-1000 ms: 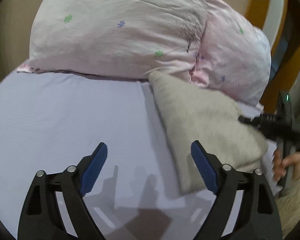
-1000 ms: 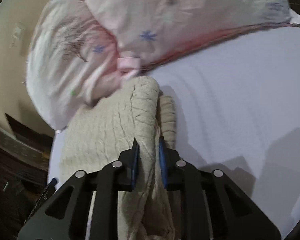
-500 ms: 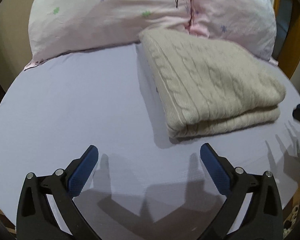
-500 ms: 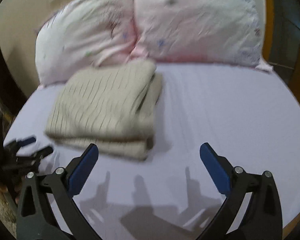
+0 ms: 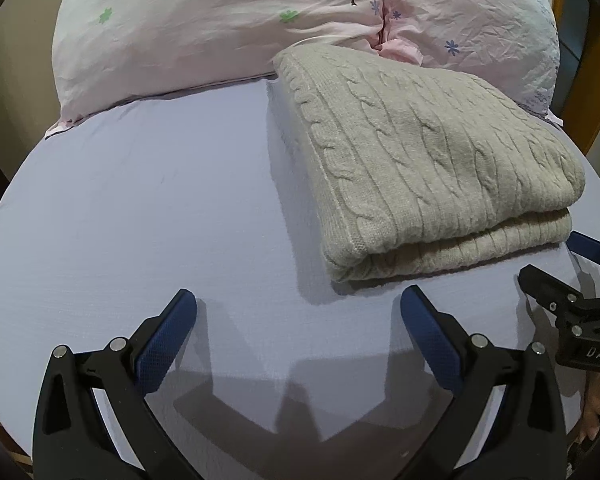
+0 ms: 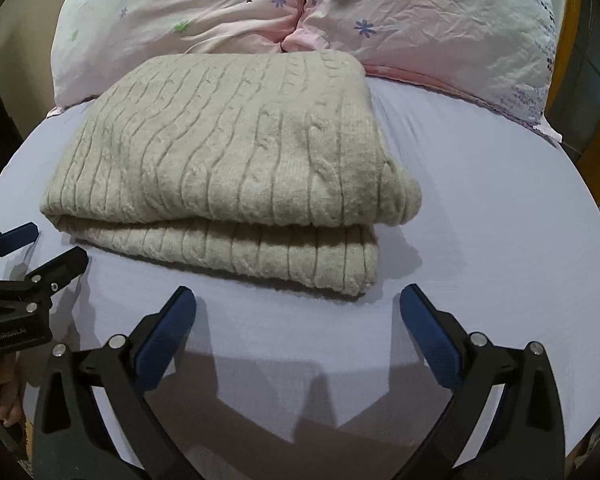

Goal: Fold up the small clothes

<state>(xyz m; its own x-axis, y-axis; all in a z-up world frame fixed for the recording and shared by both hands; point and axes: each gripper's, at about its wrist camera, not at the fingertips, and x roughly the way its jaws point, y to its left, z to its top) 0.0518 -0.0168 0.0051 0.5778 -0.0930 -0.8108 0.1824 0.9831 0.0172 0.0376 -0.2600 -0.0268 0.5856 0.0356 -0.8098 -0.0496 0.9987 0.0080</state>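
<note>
Sweater, beige cable-knit, lies folded on smooth lilac sheet; left claw and right claw released

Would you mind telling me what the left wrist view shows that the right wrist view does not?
Only the left wrist view shows the left gripper head-on with the right gripper at its edge. Only the right wrist view shows the right gripper head-on, the left at its edge. Both show the folded sweater on the sheet below the pillows, untouched.
</note>
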